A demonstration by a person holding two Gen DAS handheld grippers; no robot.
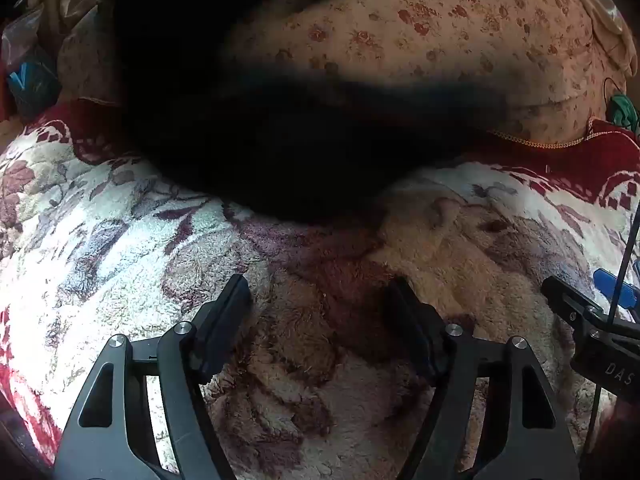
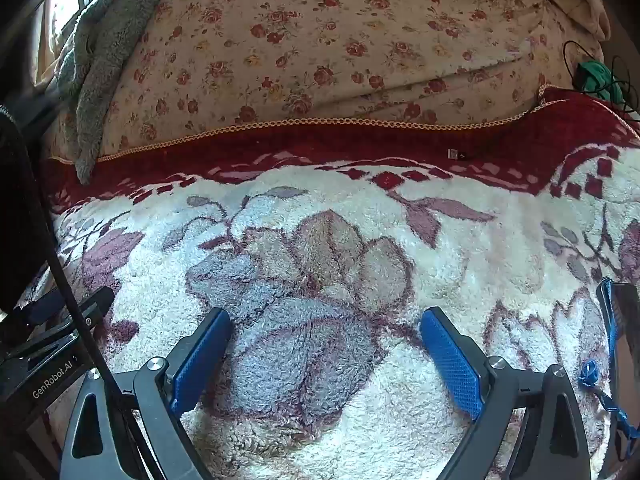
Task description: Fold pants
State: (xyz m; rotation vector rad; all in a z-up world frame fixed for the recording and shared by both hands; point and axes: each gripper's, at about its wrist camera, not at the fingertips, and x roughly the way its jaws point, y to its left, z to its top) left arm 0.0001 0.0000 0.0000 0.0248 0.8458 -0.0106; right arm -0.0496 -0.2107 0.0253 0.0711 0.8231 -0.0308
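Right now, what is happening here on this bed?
A person holds two grippers above a fluffy flowered blanket. The left gripper and the right gripper are both open and hold nothing. A dark, blurred garment, probably the pants, lies ahead of the left gripper, still unfolded as far as one can tell.

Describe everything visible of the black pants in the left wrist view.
The black pants show only as a dark, blurred mass with no seams, waistband or legs discernible. They fill the upper middle of the left wrist view, lying across the fleecy floral blanket and hiding part of the rose-print cover behind. The open left gripper sits short of them, touching nothing.
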